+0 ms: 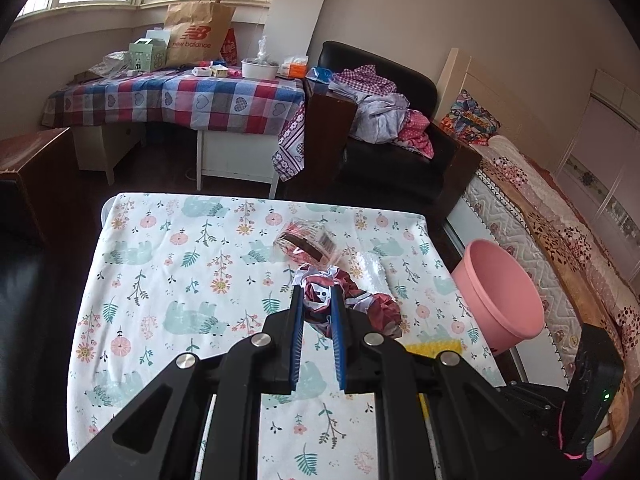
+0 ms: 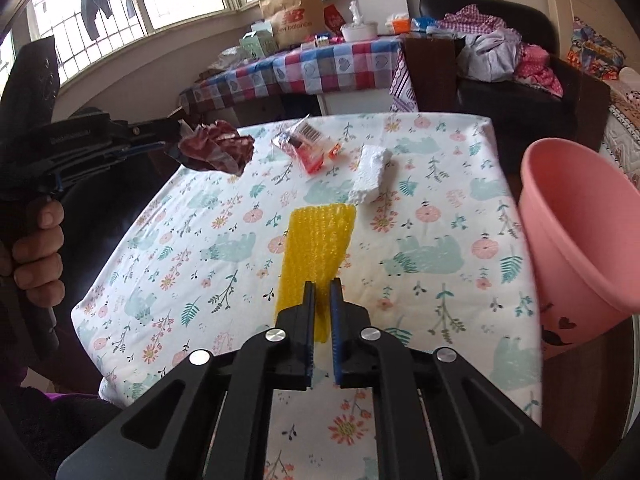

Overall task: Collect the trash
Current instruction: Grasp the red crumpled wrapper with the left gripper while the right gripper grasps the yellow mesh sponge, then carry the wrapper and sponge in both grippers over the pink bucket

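Observation:
My left gripper [image 1: 317,294] is shut on a crumpled red and white wrapper [image 1: 360,304] and holds it up off the table; it also shows in the right wrist view [image 2: 218,150]. My right gripper [image 2: 322,286] is closed on the near end of a yellow bubble-wrap strip [image 2: 316,248] lying on the floral tablecloth [image 2: 200,264]. A clear plastic wrapper with red print [image 2: 306,146] and a white foam block [image 2: 370,178] lie farther back. A pink bin [image 2: 580,220] stands at the table's right edge.
Beyond the table stand a checked-cloth table [image 1: 176,100] with a paper bag and boxes, a black armchair [image 1: 392,140] piled with clothes, and a bed [image 1: 560,220] to the right. A dark cabinet [image 1: 32,168] is at the left.

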A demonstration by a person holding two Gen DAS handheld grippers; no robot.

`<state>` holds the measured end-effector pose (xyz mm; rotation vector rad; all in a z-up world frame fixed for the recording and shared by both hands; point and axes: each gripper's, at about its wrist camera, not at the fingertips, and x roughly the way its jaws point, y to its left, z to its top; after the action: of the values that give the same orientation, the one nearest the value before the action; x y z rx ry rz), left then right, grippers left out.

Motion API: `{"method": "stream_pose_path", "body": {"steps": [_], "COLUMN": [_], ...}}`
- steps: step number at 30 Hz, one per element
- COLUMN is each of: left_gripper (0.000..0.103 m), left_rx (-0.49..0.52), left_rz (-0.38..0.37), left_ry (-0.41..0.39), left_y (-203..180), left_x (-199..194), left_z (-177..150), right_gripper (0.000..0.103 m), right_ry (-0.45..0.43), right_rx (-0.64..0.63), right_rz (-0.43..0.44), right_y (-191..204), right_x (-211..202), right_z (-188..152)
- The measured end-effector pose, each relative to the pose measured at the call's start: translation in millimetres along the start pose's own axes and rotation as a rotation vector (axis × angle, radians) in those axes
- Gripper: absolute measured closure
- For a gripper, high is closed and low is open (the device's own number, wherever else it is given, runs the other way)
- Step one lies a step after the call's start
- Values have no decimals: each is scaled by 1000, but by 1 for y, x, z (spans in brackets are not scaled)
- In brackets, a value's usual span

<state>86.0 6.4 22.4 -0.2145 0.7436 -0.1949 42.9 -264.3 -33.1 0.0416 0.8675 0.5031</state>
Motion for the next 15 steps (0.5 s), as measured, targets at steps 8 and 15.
{"method": "stream_pose_path", "body": {"steps": [8, 15], "left_gripper": [91, 91], "left_rx": [47, 59], "left_rz": [-21, -32], "left_ry": [-32, -58], "left_y": [-22, -27], "left_x": [-18, -34], "left_z": [-5, -6], "right_gripper": [96, 96], "right_ry": [-91, -156], "right_rx": [32, 43], "right_rz": [-30, -47], "right_y": [-9, -9], "right_x": [-37, -57], "right_z": [-4, -2]}}
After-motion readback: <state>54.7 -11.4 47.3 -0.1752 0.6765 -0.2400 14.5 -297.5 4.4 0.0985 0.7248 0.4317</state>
